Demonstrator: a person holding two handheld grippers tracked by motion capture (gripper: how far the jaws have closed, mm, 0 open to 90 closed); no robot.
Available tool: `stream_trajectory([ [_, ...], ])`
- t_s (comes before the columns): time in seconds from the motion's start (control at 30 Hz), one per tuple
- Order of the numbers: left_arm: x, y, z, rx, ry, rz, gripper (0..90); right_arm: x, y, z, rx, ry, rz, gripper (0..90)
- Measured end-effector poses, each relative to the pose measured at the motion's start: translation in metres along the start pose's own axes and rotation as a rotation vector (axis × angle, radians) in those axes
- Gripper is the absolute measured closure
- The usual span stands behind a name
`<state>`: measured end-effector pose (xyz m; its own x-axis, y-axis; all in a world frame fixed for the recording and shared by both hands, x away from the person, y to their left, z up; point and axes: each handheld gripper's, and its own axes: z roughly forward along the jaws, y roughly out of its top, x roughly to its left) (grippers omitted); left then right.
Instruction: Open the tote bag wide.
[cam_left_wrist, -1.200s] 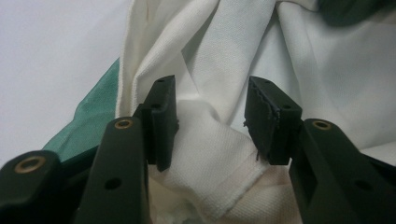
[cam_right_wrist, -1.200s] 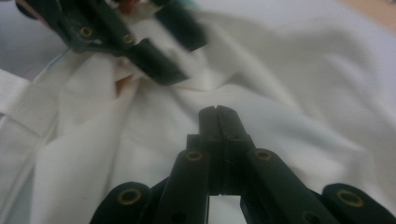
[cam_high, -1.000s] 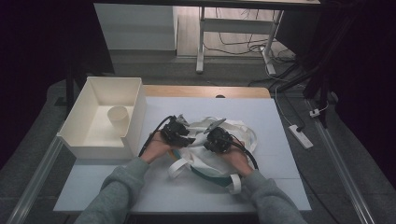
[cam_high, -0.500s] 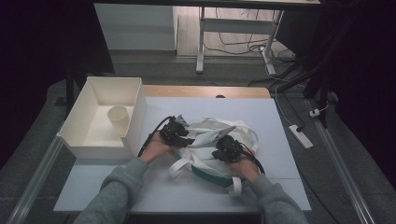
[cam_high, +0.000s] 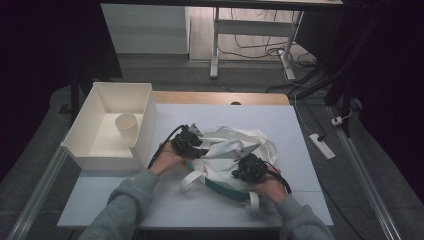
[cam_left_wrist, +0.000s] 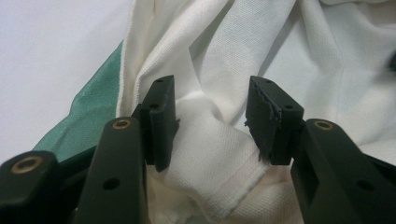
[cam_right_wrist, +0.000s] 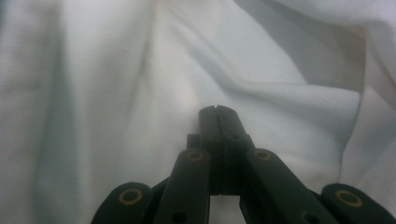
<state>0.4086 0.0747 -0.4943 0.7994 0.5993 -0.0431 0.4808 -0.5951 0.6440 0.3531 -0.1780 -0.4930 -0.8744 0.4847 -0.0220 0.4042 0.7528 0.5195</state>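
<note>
White garment (cam_high: 225, 155) lay crumpled right of the box (cam_high: 145, 125), not yet folded; left gripper (cam_left_wrist: 212, 121) stood half-open around a fold, right gripper (cam_right_wrist: 218, 112) was closed, nothing visibly pinched.

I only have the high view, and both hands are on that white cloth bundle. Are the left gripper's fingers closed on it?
Observer: No. In the left gripper view the left gripper has its fingers apart, with a hemmed fold of the white cloth between them.
Operator: And the right one?
Observer: The right gripper is shut, fingers together, over smooth cloth; no fold shows between them.
Operator: Anything beside the left one?
Observer: Green fabric borders the white edge just left of its fingers.
</note>
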Motion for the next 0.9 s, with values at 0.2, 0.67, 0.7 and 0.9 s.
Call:
stream_trajectory([
  [0.2, 0.0, 0.0, 0.0, -0.001, -0.002, -0.003, 52.3, 0.004, -0.008, -0.003, 0.017, 0.017, 0.006, 90.0],
  [0.67, -0.004, 0.002, -0.004, -0.023, 0.004, 0.014, 48.0, 0.001, -0.009, -0.007, -0.083, 0.043, -0.011, 90.0],
  [0.7, -0.004, 0.002, -0.005, -0.03, 0.004, 0.015, 47.6, 0.0, -0.009, -0.01, -0.111, 0.032, -0.016, 90.0],
  [0.9, -0.004, 0.005, -0.023, -0.11, -0.009, -0.009, 44.2, -0.005, -0.011, -0.026, -0.24, -0.023, -0.006, 89.9],
])
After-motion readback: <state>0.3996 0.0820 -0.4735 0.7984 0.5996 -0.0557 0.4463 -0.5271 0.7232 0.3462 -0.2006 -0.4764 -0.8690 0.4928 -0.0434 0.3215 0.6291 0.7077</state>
